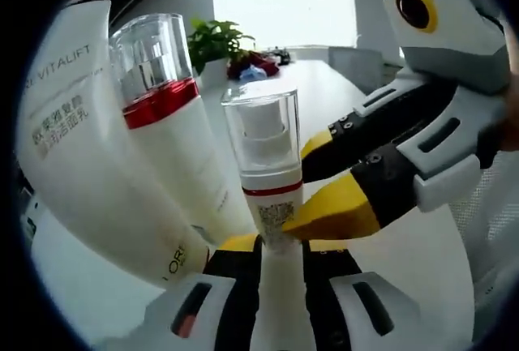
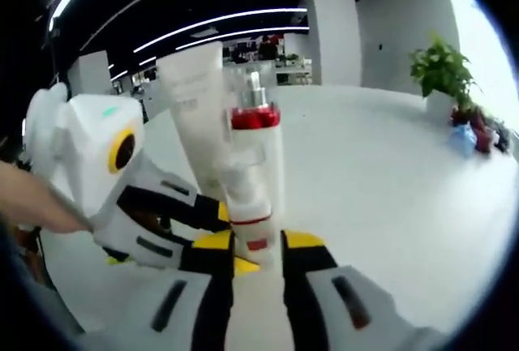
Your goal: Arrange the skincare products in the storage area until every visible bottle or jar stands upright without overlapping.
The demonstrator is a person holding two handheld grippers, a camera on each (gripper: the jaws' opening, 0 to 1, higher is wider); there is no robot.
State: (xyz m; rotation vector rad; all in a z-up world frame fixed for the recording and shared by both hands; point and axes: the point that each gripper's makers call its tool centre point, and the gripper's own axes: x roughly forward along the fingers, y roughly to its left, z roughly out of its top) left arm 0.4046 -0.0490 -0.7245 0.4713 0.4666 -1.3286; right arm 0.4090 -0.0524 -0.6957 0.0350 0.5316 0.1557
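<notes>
A small white pump bottle [image 1: 273, 193] with a clear cap and a thin red band stands upright between my left gripper's [image 1: 276, 246] jaws, which are shut on its lower body. My right gripper [image 1: 312, 181] reaches in from the right, its yellow fingertips [image 1: 336, 211] on either side of the same bottle. In the right gripper view the right gripper [image 2: 258, 241] grips the small bottle [image 2: 250, 201], and the left gripper [image 2: 233, 237] comes in from the left. Just behind stand a taller white bottle [image 1: 174, 144] [image 2: 258, 128] with a red collar and a large white tube [image 1: 77, 148] [image 2: 195, 96].
Everything sits on a long white table [image 2: 381, 181] [image 1: 324, 96]. A potted plant [image 1: 215, 43] [image 2: 442, 71] and some small coloured items [image 2: 474, 136] stand at its far end. A person's hand [image 2: 36, 201] holds the left gripper.
</notes>
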